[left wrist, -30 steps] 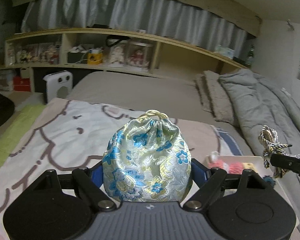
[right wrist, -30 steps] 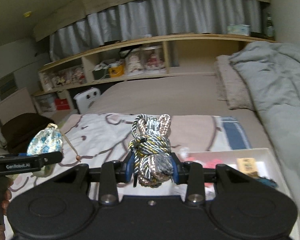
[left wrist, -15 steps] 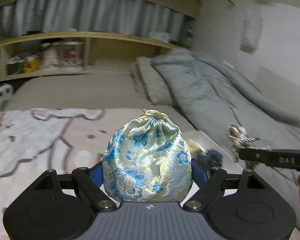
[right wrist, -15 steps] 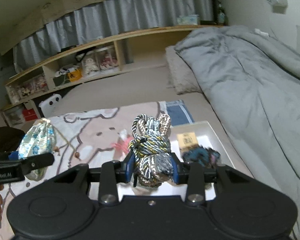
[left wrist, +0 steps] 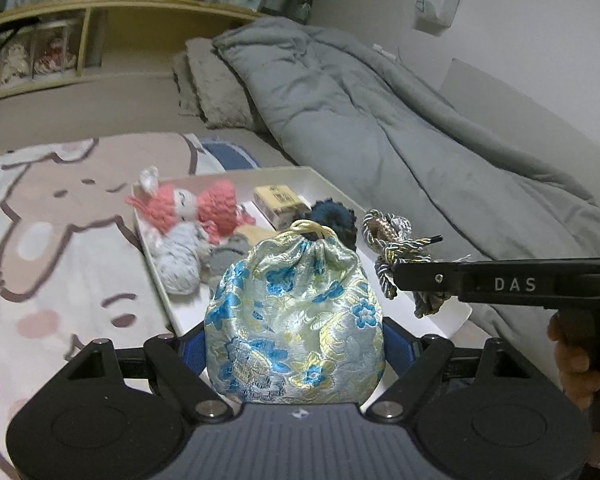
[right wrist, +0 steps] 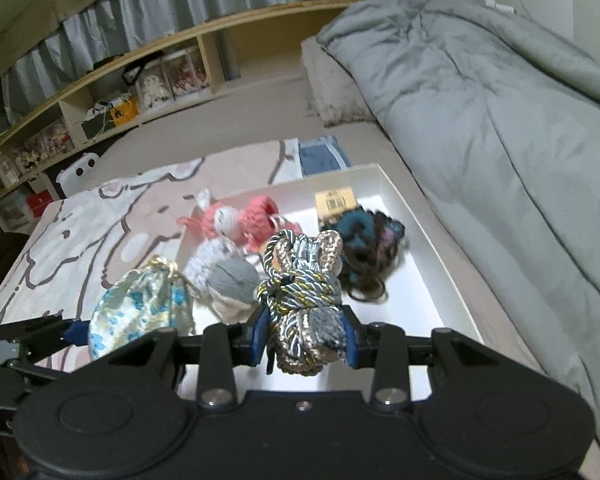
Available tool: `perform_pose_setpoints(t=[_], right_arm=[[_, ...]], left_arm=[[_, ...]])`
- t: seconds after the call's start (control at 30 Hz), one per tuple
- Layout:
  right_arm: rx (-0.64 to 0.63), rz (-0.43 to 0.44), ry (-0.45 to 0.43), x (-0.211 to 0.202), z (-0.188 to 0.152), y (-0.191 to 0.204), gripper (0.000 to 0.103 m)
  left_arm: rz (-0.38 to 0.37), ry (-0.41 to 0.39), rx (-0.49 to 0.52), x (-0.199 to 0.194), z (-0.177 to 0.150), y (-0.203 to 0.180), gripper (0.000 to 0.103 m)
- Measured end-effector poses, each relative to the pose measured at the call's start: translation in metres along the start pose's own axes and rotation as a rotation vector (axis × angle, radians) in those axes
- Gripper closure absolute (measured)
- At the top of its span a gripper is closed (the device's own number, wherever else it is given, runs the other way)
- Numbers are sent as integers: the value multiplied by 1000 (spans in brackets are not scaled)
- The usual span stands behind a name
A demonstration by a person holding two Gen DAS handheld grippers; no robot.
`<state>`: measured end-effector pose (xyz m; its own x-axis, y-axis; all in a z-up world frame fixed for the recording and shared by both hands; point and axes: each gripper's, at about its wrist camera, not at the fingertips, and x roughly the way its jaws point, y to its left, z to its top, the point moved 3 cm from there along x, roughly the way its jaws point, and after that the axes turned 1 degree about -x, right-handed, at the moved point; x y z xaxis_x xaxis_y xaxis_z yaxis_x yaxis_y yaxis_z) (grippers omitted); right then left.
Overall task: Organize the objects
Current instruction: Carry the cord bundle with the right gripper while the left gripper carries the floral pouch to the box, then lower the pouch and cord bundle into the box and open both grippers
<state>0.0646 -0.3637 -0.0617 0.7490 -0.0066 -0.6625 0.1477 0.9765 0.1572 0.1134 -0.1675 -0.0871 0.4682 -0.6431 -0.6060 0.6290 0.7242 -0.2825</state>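
My left gripper is shut on a floral blue and yellow drawstring pouch, held above the near end of a white tray. The pouch also shows in the right wrist view. My right gripper is shut on a bundle of braided cord, held over the same tray. The cord bundle also shows in the left wrist view. The tray holds a pink knitted doll, a grey knitted toy, a small yellow box and a dark blue fluffy item.
The tray lies on a bed with a cartoon-print blanket. A grey duvet is heaped on the right, a pillow behind. A wooden shelf with figurines runs along the back. A white heater stands at the far left.
Both grippers swung right and down toward the tray, still holding the pouch and the cord bundle. The tray and its contents now fill the middle of both views.
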Motion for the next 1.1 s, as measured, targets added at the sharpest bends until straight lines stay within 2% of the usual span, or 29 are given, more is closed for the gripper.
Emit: perform_pose_setpoints(t=[0.23,0.3,0.47,0.53,0.63,0.67,0.73,0.77,0.8,1.1], right_arm=[[29,32,26,4,-5,-10,65],[17,35,45,8,-8,-9,65],[-1,59,76,13,-13,-4,65],[-5,57,86,15,-14,-4,65],[-12,44,128,19,-19,-5,64],[-12,34,144,22,-21,-5,62],[-19,7,163,24,-22,-5,48],[-22,-4,161,23,-21,-5,34],[-22,-10,154,22,-20,-5,27],[10,-5,152,21,-18,-10,27]], left_arm=[[71,52,37,23,-11,4,19],[67,63,64,28,-15,2,18],[86,65,122,27,-15,-3,5],[123,71,144,25,-14,-3,4],[134,96,146,23,-12,1,4],[138,104,141,22,-12,3,4],[143,114,138,21,-11,4,4],[145,119,137,21,-11,5,4],[145,123,136,21,-11,5,4],[140,118,121,18,-6,6,4]])
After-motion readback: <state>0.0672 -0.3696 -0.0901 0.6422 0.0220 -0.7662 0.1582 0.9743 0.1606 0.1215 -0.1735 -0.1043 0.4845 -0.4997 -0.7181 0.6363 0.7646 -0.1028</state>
